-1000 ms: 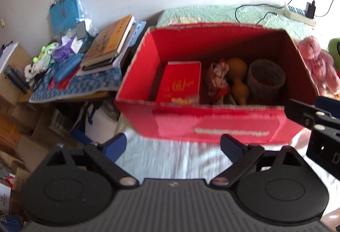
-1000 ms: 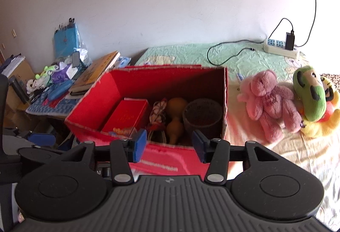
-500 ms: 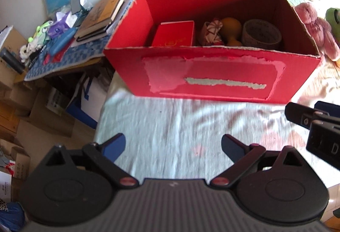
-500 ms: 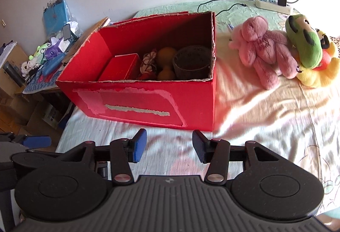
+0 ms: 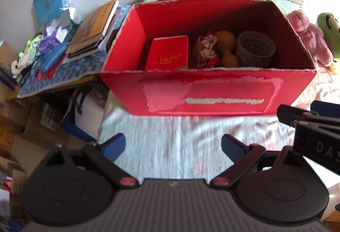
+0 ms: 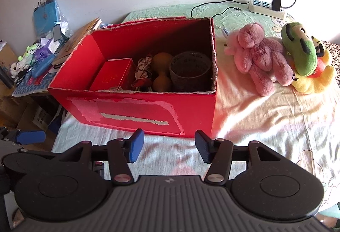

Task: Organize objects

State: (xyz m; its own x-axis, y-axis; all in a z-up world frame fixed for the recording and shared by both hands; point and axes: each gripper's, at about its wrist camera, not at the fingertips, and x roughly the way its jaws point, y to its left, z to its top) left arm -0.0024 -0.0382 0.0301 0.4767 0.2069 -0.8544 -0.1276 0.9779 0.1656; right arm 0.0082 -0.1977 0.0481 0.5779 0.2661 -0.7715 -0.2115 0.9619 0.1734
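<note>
Tilting steeply down toward the bed (image 6: 265,125), both grippers hang in front of the red box (image 5: 212,91), short of its torn front wall and touching nothing. Left gripper (image 5: 173,147): fingers spread wide apart, only bedsheet between them. Right gripper (image 6: 169,145): fingers apart, narrower than the left pair, having just been opening, nothing between them either. Box sits on the bed near its left edge, open top, contents in a row: red book (image 5: 167,53) at left, patterned cloth bundle (image 5: 206,49), orange gourd (image 5: 226,49), woven cup (image 5: 255,49) against the right wall. Left wrist view looks deeper into the box and shows the bench (image 5: 63,81) beside the bed in detail: stacked books (image 5: 93,27), a blue pencil case (image 5: 53,57), blue packet, small toys, cartons on the floor below. It also catches the right gripper's finger intruding at the right margin. Right wrist view gives what the left one crops: pink teddy (image 6: 261,55) lying whole on the sheet just right of the box, green plush (image 6: 299,49) resting on a yellow plush (image 6: 312,81) beyond it, and the power strip (image 6: 267,6) with charger near the wall. A blue left fingertip shows at its left edge.
</note>
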